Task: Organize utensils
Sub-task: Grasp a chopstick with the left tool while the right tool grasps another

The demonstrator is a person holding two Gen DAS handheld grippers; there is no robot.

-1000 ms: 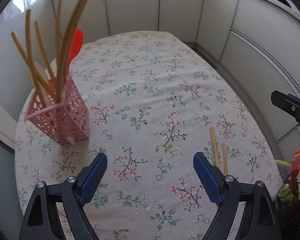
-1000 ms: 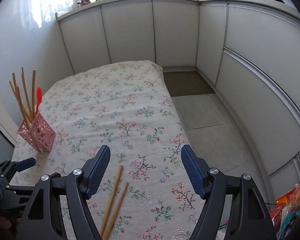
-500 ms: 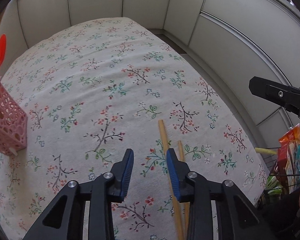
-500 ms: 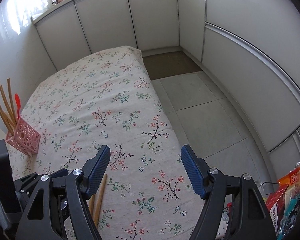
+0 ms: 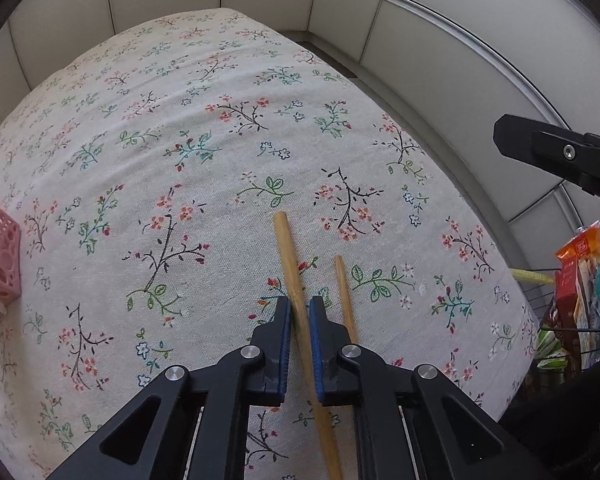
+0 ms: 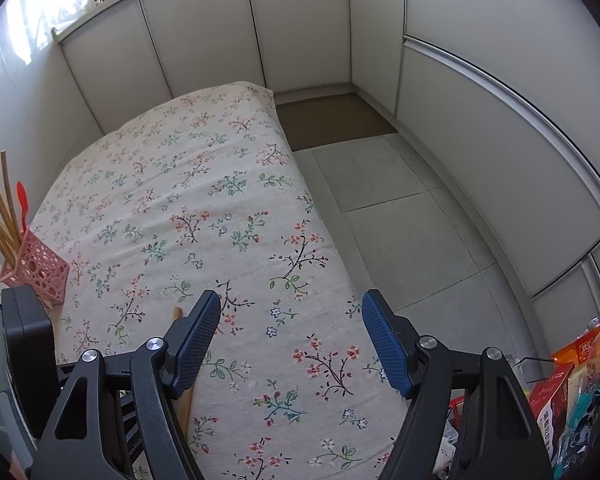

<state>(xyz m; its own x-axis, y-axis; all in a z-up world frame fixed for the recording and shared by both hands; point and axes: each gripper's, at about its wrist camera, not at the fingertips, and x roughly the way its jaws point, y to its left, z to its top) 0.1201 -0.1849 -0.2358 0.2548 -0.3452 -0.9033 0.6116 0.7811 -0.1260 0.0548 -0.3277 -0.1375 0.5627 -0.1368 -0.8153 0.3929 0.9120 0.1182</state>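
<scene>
Two wooden chopsticks lie on the floral tablecloth [image 5: 172, 128]. My left gripper [image 5: 299, 305] is shut on the longer chopstick [image 5: 285, 246], whose far end pokes out ahead of the pads. The shorter chopstick [image 5: 342, 288] lies just to its right, untouched. A pink lattice holder [image 6: 40, 268] stands at the table's left edge with several wooden sticks and a red spoon [image 6: 21, 198] in it. My right gripper [image 6: 292, 306] hangs open over the cloth with nothing between its fingers. One chopstick tip [image 6: 177, 312] shows beside its left finger.
The table's right edge drops to a tiled floor [image 6: 400, 220] with a brown mat [image 6: 332, 120] beyond. White cabinet fronts [image 6: 300, 20] ring the room. Colourful snack packets [image 5: 580, 280] sit in a wire basket at the near right.
My left gripper swung right and down from near the pink holder to the chopsticks and shut on the longer one. The right gripper dipped slightly and stayed open.
</scene>
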